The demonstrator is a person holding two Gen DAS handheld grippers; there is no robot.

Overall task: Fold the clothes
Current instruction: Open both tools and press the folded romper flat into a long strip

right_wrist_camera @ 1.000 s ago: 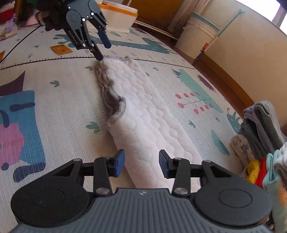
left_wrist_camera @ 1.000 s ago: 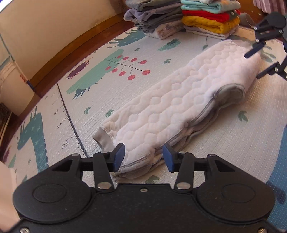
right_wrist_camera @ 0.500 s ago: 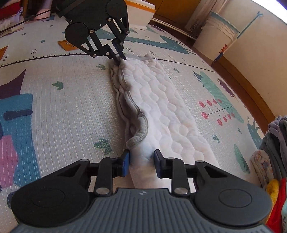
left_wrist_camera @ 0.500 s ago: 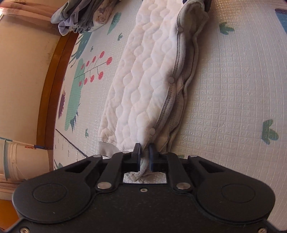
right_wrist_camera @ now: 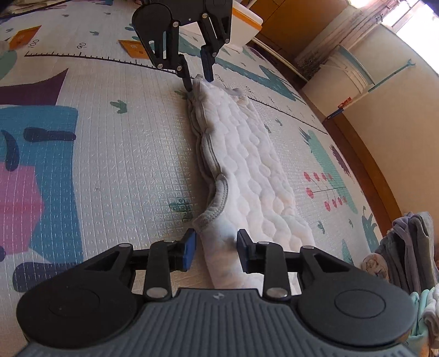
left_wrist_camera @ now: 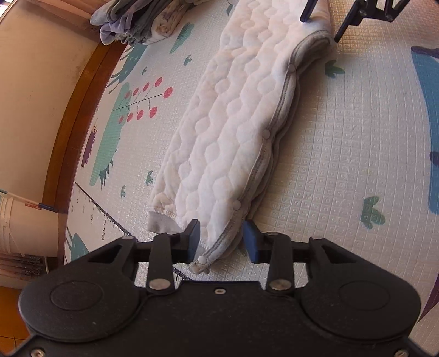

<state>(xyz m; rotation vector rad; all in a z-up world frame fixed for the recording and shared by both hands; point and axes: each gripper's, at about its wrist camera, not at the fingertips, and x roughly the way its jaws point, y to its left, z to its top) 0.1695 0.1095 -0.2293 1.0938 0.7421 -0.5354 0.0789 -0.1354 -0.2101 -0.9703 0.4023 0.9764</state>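
A white quilted garment (left_wrist_camera: 233,123) with grey trim and snaps lies folded into a long narrow strip on the patterned play mat (left_wrist_camera: 343,137). My left gripper (left_wrist_camera: 221,241) is open, its blue pads on either side of the hem corner at one end. My right gripper (right_wrist_camera: 215,252) is open too, straddling the other end of the garment (right_wrist_camera: 247,170) near the collar trim. From the right wrist, the left gripper (right_wrist_camera: 197,78) hangs over the far end, jaws apart. The left wrist view catches the right gripper (left_wrist_camera: 323,22) at the top edge.
Stacks of folded clothes (left_wrist_camera: 137,24) sit at the mat's edge by the wooden skirting (left_wrist_camera: 74,109), and they appear as folded clothes (right_wrist_camera: 411,247) at the right. A white bucket (right_wrist_camera: 337,79) and a white box (right_wrist_camera: 244,22) stand beyond the mat (right_wrist_camera: 109,164).
The left gripper, shut on the hem half a second ago, has opened and let go. The right gripper's jaws have widened a little. The garment now lies stretched out straight.
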